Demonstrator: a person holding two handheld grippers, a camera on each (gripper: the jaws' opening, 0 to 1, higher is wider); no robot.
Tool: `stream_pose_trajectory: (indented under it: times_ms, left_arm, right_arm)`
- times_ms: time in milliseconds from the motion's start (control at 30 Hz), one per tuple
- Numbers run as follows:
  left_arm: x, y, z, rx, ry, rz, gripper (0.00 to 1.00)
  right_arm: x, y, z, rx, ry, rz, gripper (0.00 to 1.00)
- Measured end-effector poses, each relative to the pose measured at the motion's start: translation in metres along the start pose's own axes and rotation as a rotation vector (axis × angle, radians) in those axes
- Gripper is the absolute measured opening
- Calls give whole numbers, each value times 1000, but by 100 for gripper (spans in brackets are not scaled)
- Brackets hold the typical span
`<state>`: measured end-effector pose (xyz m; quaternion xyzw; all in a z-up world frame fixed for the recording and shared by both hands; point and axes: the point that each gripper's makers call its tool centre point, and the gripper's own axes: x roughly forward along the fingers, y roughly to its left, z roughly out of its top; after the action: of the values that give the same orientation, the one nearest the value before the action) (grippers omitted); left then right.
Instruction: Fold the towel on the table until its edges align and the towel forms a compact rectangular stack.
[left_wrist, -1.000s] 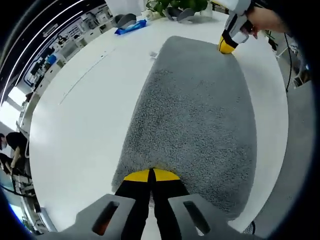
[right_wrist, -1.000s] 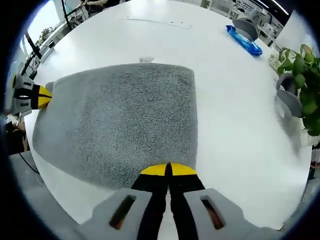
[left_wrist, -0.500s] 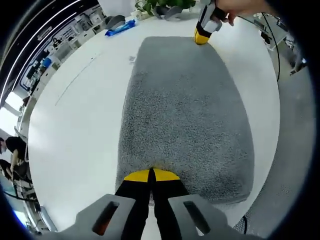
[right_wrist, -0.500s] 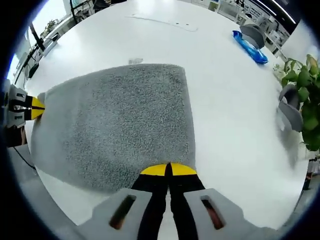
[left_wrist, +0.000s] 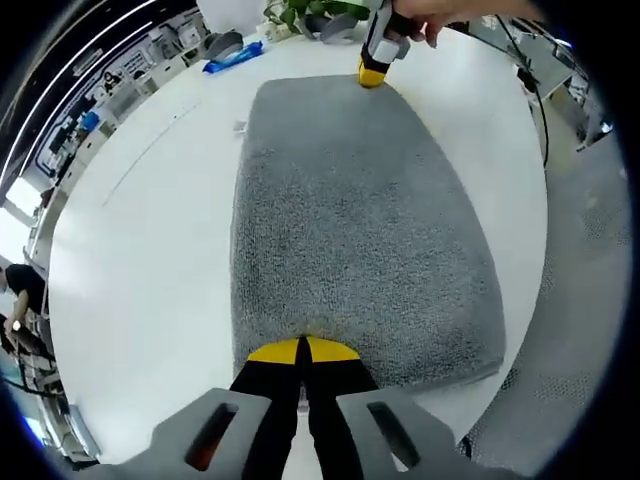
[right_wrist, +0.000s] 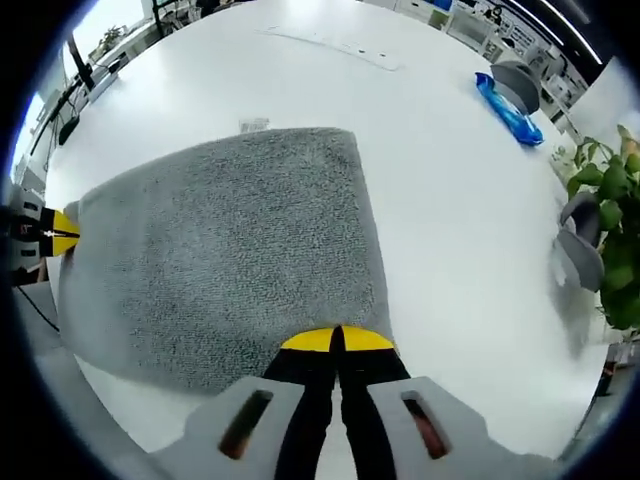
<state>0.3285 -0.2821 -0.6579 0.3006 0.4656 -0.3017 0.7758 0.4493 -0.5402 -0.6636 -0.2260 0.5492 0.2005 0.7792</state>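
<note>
My left gripper (left_wrist: 302, 348) and right gripper (right_wrist: 336, 338) each pinch a corner of the grey towel (left_wrist: 350, 220), spread by the white counter (left_wrist: 140, 250) near edge. Uneven lifting could skew the fold.

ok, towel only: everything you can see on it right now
The towel is grey terry with a nubby pile, lying flat on the white table as a rounded rectangle. Its thick edges look doubled, so it seems already folded, though I can't count layers. The left gripper is shut on one corner, the right gripper on another along the same side. A small white tag sticks out at the far edge. One edge sits near the table's edge.
</note>
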Motion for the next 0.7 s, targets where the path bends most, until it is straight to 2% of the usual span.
stream_pose_trajectory:
  times_ms: [233, 433, 700]
  left_arm:
    - [-1, -5, 1, -53, -14, -35, 1]
    - [-1, -8, 2, -72, -28, -47, 1]
    - [-1, -17, 5, -71, -24, -65, 1]
  right_arm:
    - [3, -6, 9, -8, -3, 12, 0]
    - [5, -10, 14, 67, -27, 63, 0]
    - [8, -11, 27, -4, -39, 41, 0]
